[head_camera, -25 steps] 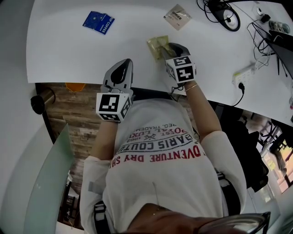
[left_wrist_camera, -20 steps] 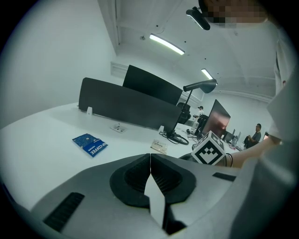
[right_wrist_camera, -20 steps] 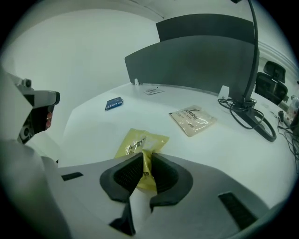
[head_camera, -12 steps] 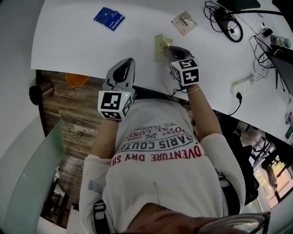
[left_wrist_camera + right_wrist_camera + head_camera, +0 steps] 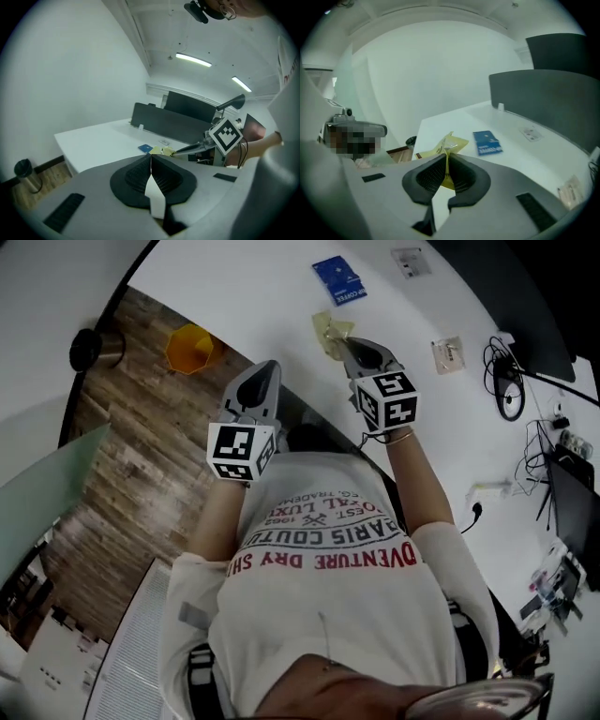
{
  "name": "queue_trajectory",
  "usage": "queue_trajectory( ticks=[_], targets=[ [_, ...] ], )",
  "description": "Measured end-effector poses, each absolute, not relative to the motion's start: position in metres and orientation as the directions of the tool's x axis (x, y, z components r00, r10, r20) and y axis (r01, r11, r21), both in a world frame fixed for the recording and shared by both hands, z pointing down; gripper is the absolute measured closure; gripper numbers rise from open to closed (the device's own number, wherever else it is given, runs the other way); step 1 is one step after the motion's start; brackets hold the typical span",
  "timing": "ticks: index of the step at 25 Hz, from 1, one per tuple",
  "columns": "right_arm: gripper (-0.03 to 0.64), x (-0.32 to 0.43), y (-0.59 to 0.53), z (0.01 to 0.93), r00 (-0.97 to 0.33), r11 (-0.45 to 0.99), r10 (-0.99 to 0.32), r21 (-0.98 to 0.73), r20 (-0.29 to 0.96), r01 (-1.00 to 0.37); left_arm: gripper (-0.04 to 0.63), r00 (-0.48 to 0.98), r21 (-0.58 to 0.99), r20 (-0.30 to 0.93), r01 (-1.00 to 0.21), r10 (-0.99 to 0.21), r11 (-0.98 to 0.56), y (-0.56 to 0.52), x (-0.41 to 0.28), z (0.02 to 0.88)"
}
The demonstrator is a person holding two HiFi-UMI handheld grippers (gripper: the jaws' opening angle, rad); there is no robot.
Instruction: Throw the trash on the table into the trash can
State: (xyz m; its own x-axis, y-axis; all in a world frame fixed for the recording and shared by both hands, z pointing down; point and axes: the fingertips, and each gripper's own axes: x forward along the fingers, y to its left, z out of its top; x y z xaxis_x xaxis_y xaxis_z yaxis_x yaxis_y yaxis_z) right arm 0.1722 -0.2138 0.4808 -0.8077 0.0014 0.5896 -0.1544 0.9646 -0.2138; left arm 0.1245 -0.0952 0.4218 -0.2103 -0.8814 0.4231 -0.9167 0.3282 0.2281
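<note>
The right gripper view shows the grip close up: the right gripper (image 5: 446, 157) has its jaws pinched on a crumpled yellow wrapper (image 5: 450, 142), held over the white table (image 5: 454, 119) near its edge. The left gripper view shows the left gripper (image 5: 151, 158) with jaws together and nothing between them. The head view adds what that view lacks: an orange bin (image 5: 190, 346) on the wooden floor beside the table, its inside too small to make out. A blue packet (image 5: 339, 280) and a white packet (image 5: 448, 352) lie on the table, print unreadable
</note>
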Motion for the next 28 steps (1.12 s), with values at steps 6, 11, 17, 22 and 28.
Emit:
queue_trajectory(
  ticks=[6,11,17,22,28],
  targets=[
    [0.58,0.033,-0.108,0.485,-0.781,0.963,0.235,-0.246,0.578,0.108,0.572,-0.442,0.243,0.439,-0.78,-0.782,0.577,0.014,0.016,0.432],
    [0.578,-0.062,0.0,0.505,-0.697,0.92,0.391,-0.258,0.601,0.294,0.572,-0.591,0.267,0.463,-0.618,-0.661,0.74,0.121,-0.067,0.451],
    [0.578,-0.15,0.091,0.568,-0.572,0.882,0.461,-0.282,0.679,0.376,0.572,-0.654,0.311,0.528,-0.446,-0.543,0.839,0.216,-0.139,0.51],
    [0.576,-0.211,0.122,0.663,-0.513,0.9,0.427,-0.299,0.744,0.317,0.572,-0.646,0.322,0.573,-0.388,-0.505,0.863,0.257,-0.188,0.59],
    [0.568,-0.257,0.132,0.799,-0.487,0.944,0.326,-0.256,0.81,0.207,0.572,-0.63,0.379,0.61,-0.299,-0.48,0.876,0.275,-0.21,0.7]
  ],
)
